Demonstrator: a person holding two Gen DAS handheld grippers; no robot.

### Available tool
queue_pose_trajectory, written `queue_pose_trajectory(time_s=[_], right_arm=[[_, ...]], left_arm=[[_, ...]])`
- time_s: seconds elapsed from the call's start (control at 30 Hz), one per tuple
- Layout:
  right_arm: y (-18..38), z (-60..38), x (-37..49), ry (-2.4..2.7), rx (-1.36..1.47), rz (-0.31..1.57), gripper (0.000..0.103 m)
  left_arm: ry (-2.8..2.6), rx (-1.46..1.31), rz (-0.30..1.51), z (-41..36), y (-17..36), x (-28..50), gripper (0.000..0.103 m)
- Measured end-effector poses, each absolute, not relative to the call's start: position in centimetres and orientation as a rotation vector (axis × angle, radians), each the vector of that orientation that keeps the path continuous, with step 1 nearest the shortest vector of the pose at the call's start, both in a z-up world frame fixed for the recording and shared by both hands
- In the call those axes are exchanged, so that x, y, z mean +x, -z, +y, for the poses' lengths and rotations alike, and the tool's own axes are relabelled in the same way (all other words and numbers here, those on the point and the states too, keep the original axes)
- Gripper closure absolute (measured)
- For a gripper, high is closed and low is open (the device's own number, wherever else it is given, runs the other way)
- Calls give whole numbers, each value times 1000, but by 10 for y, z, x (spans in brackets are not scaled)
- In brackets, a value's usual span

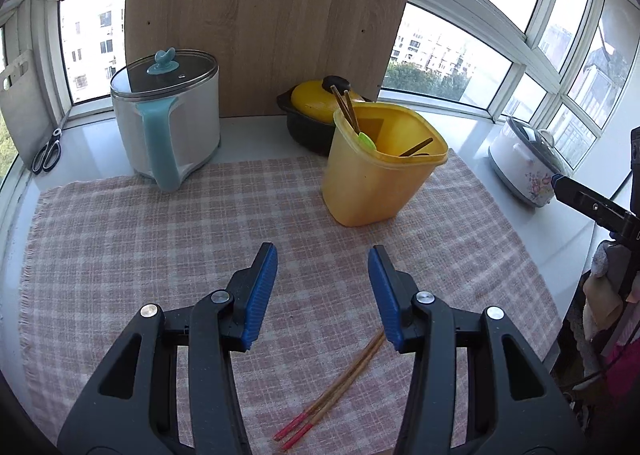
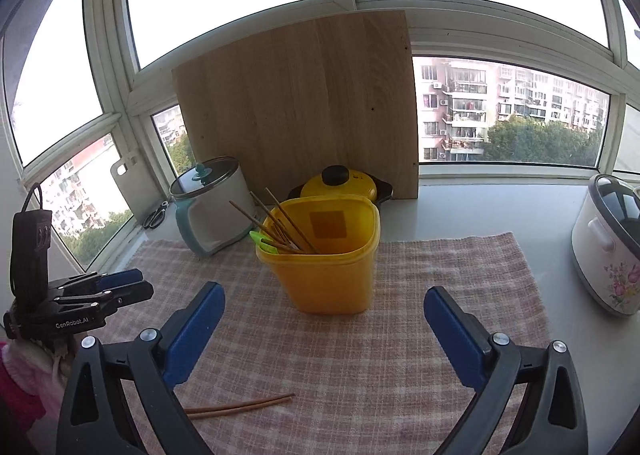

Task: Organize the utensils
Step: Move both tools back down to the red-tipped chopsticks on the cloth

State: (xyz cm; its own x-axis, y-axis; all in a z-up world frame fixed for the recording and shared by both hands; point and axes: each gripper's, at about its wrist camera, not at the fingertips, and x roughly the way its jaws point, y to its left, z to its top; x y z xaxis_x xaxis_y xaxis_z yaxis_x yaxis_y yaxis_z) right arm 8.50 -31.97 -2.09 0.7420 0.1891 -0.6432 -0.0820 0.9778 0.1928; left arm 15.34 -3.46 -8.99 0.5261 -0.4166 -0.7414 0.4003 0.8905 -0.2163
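Blue pads of my left gripper (image 1: 322,261) stand partly apart at 6 o'clock of the left wrist view, with nothing between them. Chopsticks (image 1: 340,379), a loose pair with red ends, lie flat on the checked cloth (image 1: 120,255) just under my right-hand finger. My right gripper (image 2: 324,295) gapes wide and empty, aimed toward the yellow container (image 2: 332,275) at 12 o'clock, which already holds several chopsticks and a green utensil (image 2: 262,241).

I judge this the step between loads: the pair on the cloth has yet to go in. Next I need to tip the left gripper down, straddle both sticks near their middle, close, and carry them to the container.

Around it: a white pot with a glass lid (image 1: 168,115) at 10 o'clock, a yellow-lidded casserole (image 1: 316,107) behind, a rice cooker (image 2: 608,247) at 3 o'clock. Nothing blocks the path; only sticks leaning from the container's rim could catch newcomers.
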Motion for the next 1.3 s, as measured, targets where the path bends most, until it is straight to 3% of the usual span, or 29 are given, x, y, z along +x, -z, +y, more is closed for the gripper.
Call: queue_pose_trajectory(time_s=[0.3, 0.5, 0.67, 0.83, 0.93, 1.3], right_arm=[[61, -305, 62, -135, 242, 891, 5], [98, -291, 48, -119, 339, 980, 14], [126, -280, 39, -91, 429, 1043, 22], [148, -268, 30, -64, 500, 1096, 34], [155, -263, 25, -46, 524, 1110, 40], [159, -255, 17, 10, 568, 1109, 41]], left_arm=[[654, 110, 1060, -38, 135, 136, 55], [780, 265, 1166, -53, 173, 121, 58], [815, 396, 1199, -59, 198, 114, 81], [862, 435, 1228, -62, 209, 114, 90], [890, 453, 1233, -64, 212, 113, 90], [939, 552, 1234, -80, 222, 114, 90]])
